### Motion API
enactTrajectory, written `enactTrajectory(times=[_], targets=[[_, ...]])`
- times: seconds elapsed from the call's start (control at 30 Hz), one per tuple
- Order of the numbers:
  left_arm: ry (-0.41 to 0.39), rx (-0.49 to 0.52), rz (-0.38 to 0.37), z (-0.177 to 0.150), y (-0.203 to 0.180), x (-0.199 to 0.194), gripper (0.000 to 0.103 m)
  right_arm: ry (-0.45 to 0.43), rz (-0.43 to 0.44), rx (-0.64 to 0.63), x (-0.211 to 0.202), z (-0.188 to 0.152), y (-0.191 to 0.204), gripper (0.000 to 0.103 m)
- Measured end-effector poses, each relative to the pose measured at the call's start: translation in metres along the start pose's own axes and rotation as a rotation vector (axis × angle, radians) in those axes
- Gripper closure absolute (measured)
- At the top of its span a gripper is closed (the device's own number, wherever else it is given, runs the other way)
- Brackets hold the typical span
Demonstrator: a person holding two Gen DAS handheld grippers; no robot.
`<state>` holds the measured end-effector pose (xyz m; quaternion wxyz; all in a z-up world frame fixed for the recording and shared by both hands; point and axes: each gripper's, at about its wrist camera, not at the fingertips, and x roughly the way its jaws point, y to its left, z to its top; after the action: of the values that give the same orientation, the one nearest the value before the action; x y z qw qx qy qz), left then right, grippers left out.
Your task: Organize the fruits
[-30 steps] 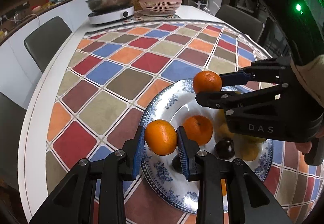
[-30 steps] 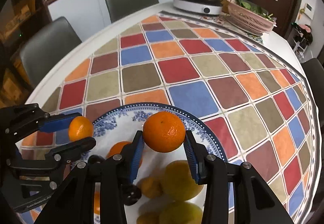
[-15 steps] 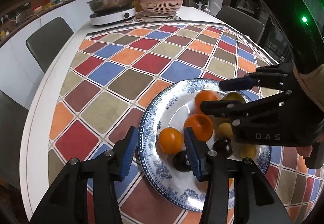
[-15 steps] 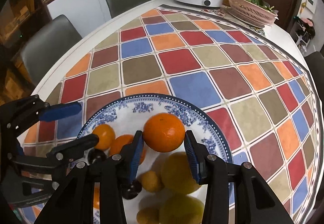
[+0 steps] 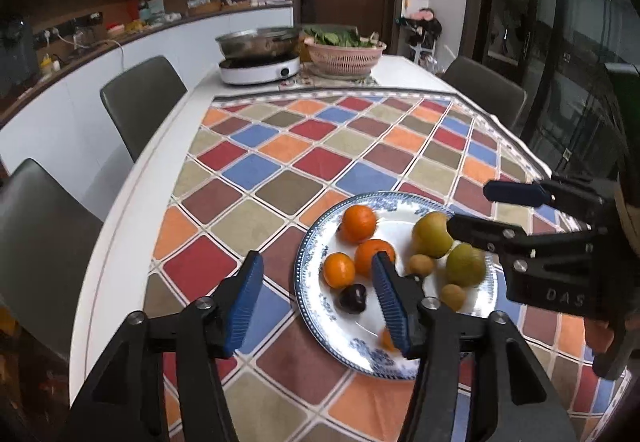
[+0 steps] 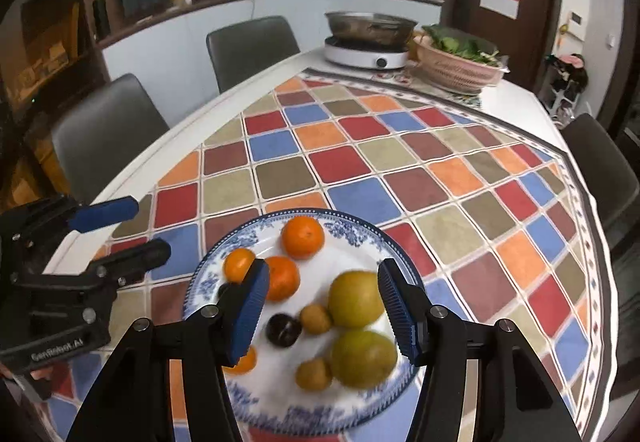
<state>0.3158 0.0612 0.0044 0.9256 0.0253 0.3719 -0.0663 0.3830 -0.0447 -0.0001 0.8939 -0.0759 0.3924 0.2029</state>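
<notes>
So a blue-and-white plate (image 6: 208, 284) is set on the checkered tablecloth (image 6: 360, 162), and all the fruit is piled on it. Going left to right in the right wrist view: the left gripper (image 6: 124, 230) is seen off the plate's left edge, over the cloth, jaws parted with nothing gripped between them. They've just been opening. On the plate itself, three oranges are bunched on the left side: a small orange (image 6: 239, 264), a middle orange (image 6: 284, 278) touching it, and a far orange (image 6: 303, 237) up by the far rim. A dark plum (image 6: 283, 329) is sat near the middle, with a small tan fruit (image 6: 316, 319) just beside it. Two big yellow-green fruits (image 6: 356, 298) are stacked toward the right. The right gripper (image 6: 320, 316) is held above the plate, pads apart, nothing pinched, also just opened up. At the far end of the table, a steel pot (image 6: 370, 28) and a pink basket (image 6: 456, 72) of greens are parked.
</notes>
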Motion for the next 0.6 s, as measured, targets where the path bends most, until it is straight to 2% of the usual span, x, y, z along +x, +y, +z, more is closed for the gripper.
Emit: enactTrajectory(times=[0.1, 0.17, 0.4, 0.47, 0.6], targets=[[-0.032, 0.012, 0.013, -0.005, -0.008, -0.02, 0.044, -0.034, -0.01, 0.027, -0.023, -0.014, 0.003, 0.039], [-0.056, 0.017, 0.022, -0.009, -0.013, -0.033, 0.038, -0.059, -0.014, 0.05, -0.038, -0.025, 0.005, 0.038], [-0.116, 0.026, 0.043, -0.03, -0.031, -0.083, 0.032, -0.095, -0.032, 0.114, -0.084, -0.062, 0.011, 0.038], [-0.13, 0.025, 0.052, -0.035, -0.037, -0.098, 0.03, -0.106, -0.044, 0.123, -0.099, -0.071, 0.012, 0.033], [-0.168, 0.029, 0.065, -0.046, -0.047, -0.125, 0.024, -0.137, -0.077, 0.128, -0.128, -0.084, 0.016, 0.033]])
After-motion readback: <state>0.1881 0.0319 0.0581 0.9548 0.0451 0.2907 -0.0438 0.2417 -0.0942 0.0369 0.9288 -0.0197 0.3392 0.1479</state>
